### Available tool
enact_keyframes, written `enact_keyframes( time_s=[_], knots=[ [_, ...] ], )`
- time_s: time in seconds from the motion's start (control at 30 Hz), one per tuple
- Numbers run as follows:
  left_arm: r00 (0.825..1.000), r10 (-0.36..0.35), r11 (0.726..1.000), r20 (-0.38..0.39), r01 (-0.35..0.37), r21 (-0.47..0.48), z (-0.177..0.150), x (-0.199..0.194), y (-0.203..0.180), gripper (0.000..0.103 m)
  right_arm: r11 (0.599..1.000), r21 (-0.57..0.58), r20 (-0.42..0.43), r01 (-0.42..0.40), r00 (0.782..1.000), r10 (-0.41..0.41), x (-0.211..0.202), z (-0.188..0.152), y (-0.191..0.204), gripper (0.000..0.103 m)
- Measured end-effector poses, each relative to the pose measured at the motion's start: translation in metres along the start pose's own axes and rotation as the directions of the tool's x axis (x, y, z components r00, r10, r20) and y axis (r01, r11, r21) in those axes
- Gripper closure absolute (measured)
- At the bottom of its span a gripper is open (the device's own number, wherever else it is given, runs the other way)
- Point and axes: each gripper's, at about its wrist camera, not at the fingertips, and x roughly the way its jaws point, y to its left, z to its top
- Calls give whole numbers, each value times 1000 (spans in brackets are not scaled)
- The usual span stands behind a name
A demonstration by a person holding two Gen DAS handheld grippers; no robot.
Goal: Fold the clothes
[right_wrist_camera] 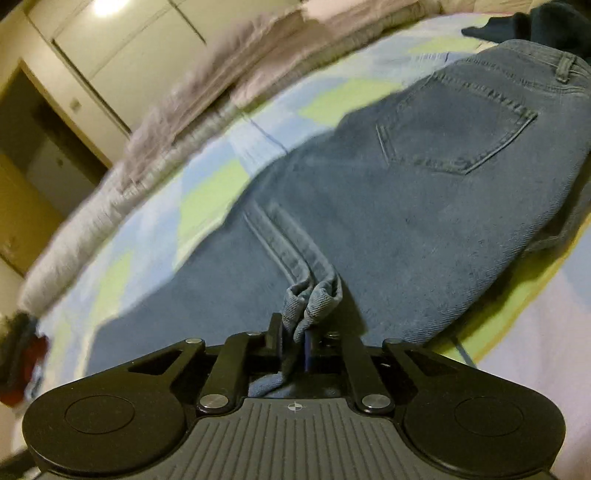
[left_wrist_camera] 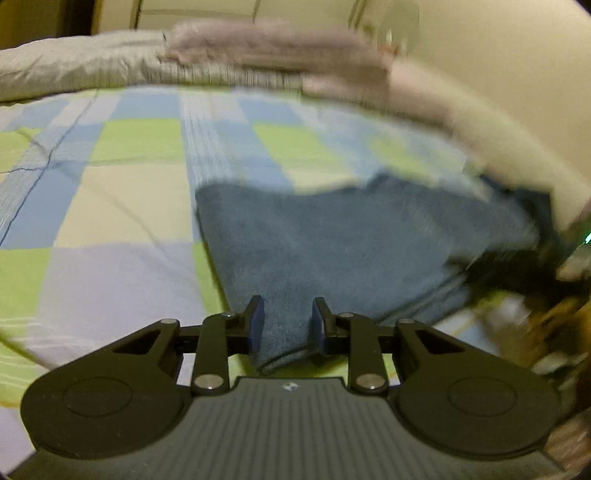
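Below both hand-held grippers a pair of blue jeans (right_wrist_camera: pixel 406 206) lies spread on a bed covered with a checked bedspread (left_wrist_camera: pixel 122 177) of green, blue and pale lilac squares. The left hand-held gripper (left_wrist_camera: pixel 287 325) has its two fingers drawn in narrow around a folded edge of the denim, which runs straight ahead of it and widens out toward the far right; the blue pads (left_wrist_camera: pixel 258 325) sit against either side of that fold. The right hand-held gripper (right_wrist_camera: pixel 293 339) is clamped nearly closed on a bunched hem of the jeans, the crumpled cuff (right_wrist_camera: pixel 314 299) standing up just beyond its fingertips and more cloth passing back between the fingers. Ahead of this gripper a double-stitched seam (right_wrist_camera: pixel 280 236) runs away up the leg, and further ahead to its right the back pocket (right_wrist_camera: pixel 458 122) and waistband face upward. Beyond the jeans, along the far edge of the bed, lie a grey quilted duvet (left_wrist_camera: pixel 92 66) and a pinkish folded blanket (left_wrist_camera: pixel 266 44). A dark garment (right_wrist_camera: pixel 535 22) rests far ahead to the right of the right gripper, blurred.
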Motion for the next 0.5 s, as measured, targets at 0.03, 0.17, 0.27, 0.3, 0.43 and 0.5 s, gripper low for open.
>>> enact_keyframes(
  time_s=[0.03, 0.17, 0.27, 0.3, 0.43, 0.5],
  knots=[
    [1000, 14, 1000, -18, -14, 26, -2, 5, -2, 80, 999, -24, 13, 37, 999, -37, -6, 1, 4, 77],
    [1000, 25, 1000, -9, -25, 16, 5, -2, -1, 85, 962, -184, 147, 202, 973, -176, -35, -1, 27, 71],
    [1000, 7, 1000, 22, -7, 7, 13, -4, 0, 85, 932, -321, 179, 170, 977, -116, -37, -2, 40, 72],
    [999, 1, 1000, 32, -1, 4, 16, -5, 0, 85, 920, -358, 162, 161, 981, -109, -29, -2, 44, 72],
    [998, 39, 999, -52, -38, 18, 4, 20, -1, 84, 858, -484, 49, 172, 984, -169, 7, -24, 45, 72],
    [999, 34, 999, -33, -35, -30, 0, 19, 4, 85, 815, -551, 66, 182, 982, -175, 5, -31, 49, 72]
  ],
)
